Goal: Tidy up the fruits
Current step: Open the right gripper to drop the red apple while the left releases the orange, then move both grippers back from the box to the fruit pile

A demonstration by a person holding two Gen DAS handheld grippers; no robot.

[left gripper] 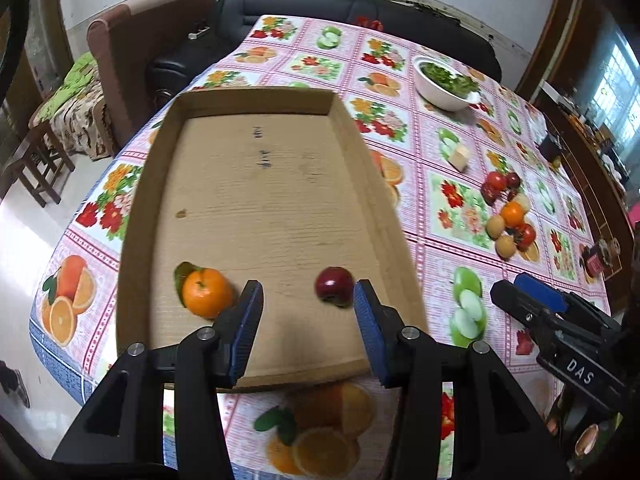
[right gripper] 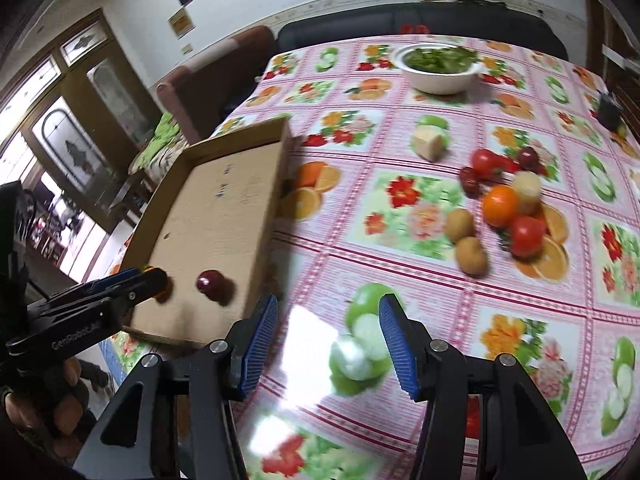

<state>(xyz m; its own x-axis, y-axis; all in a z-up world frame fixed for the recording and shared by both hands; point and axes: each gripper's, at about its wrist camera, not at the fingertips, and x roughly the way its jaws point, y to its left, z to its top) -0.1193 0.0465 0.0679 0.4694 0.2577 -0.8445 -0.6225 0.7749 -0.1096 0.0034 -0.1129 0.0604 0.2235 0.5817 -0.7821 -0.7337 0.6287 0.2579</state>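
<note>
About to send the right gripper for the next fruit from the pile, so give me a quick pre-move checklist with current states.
1. Right gripper open and empty: ok.
2. Left gripper open, holding nothing: ok.
3. Round orange tangerine and dark red apple inside the shallow brown cardboard box: ok.
4. Room left on the box floor: ok.
5. Loose fruit pile in view ahead of the right gripper: ok.
6. Pile fruits apart enough for a clean single grasp: not ok, they touch.

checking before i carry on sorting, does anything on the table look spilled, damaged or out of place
Nothing looks spilled or damaged. The cardboard tray holds only an orange and a dark red fruit; the remaining fruit pile lies loose on the tablecloth, unsorted. The bowl of greens stands upright.
</note>
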